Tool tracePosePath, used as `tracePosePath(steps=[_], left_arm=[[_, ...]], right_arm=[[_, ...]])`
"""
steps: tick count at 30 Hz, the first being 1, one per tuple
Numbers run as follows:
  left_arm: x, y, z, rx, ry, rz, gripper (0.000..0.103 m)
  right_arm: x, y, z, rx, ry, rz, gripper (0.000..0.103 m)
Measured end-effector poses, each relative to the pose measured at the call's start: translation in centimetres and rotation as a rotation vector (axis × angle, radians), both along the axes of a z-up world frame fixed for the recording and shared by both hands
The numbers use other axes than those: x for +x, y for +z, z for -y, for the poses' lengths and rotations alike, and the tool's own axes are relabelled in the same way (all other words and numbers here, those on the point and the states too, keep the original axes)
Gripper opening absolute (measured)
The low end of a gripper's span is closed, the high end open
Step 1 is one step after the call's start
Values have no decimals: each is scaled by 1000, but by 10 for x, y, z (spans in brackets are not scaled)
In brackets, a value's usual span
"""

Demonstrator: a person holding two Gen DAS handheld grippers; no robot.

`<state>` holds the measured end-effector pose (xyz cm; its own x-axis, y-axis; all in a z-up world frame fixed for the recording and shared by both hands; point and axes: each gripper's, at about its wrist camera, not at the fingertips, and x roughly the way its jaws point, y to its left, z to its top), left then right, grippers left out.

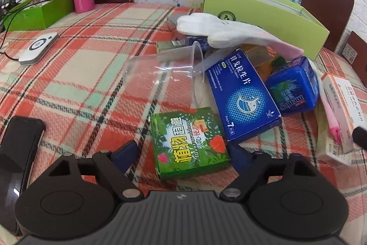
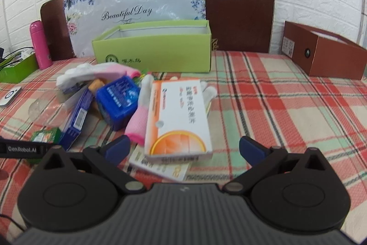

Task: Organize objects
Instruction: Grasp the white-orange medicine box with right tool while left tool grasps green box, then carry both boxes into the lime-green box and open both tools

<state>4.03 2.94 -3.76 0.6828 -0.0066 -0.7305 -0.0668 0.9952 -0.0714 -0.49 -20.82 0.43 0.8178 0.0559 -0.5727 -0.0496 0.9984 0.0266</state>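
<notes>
Green box [image 1: 191, 144] | between wide-spread left gripper [image 1: 183, 153] fingers | untouched

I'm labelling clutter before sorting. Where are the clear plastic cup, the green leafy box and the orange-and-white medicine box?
clear plastic cup [image 1: 165, 75]: left wrist view, on its side wall.
green leafy box [image 1: 190, 144]: left wrist view, on its printed top face.
orange-and-white medicine box [image 2: 179, 116]: right wrist view, on its white top face.

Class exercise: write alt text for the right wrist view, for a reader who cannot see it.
The open right gripper hovers over a plaid tablecloth, its fingers either side of a white and orange medicine box. Left lies a pile with a blue container and gloves; behind stands an open green box.
</notes>
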Motion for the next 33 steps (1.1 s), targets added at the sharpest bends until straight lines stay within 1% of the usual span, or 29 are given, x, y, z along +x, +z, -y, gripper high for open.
tracePosePath(steps=[2, 5, 7, 8, 9, 11, 14, 18, 22, 26, 31, 33], left_arm=[[-1, -1, 0, 16, -6, 11, 83], [-1, -2, 0, 31, -11, 20, 84], [2, -2, 2, 46, -16, 19, 85], [2, -1, 0, 41, -23, 23, 77], [1, 0, -1, 30, -30, 37, 69], [1, 1, -6, 6, -32, 41, 68], [-5, 6, -12, -36, -52, 54, 68], [-21, 22, -12, -44, -128, 102, 68], [-33, 42, -10, -72, -201, 162, 68], [-30, 57, -4, -96, -208, 210, 68], [-24, 78, 5, -111, -212, 283, 68], [-22, 84, 8, -106, -216, 302, 68]], right_arm=[[6, 3, -1, -19, -3, 19, 103], [17, 3, -5, -54, 14, 43, 103], [26, -1, -9, -79, 31, 30, 96], [30, -4, -11, -84, 43, 22, 83], [33, -8, -13, -85, 54, 5, 65], [34, -13, -13, -62, 66, -16, 65], [26, -13, -8, -33, 85, 0, 65], [15, -1, -2, -16, 112, 28, 65], [9, 17, 2, -9, 135, 77, 65], [8, 31, 5, 3, 145, 122, 65], [19, 36, 2, -1, 168, 133, 65], [25, 38, 0, -3, 183, 135, 65]])
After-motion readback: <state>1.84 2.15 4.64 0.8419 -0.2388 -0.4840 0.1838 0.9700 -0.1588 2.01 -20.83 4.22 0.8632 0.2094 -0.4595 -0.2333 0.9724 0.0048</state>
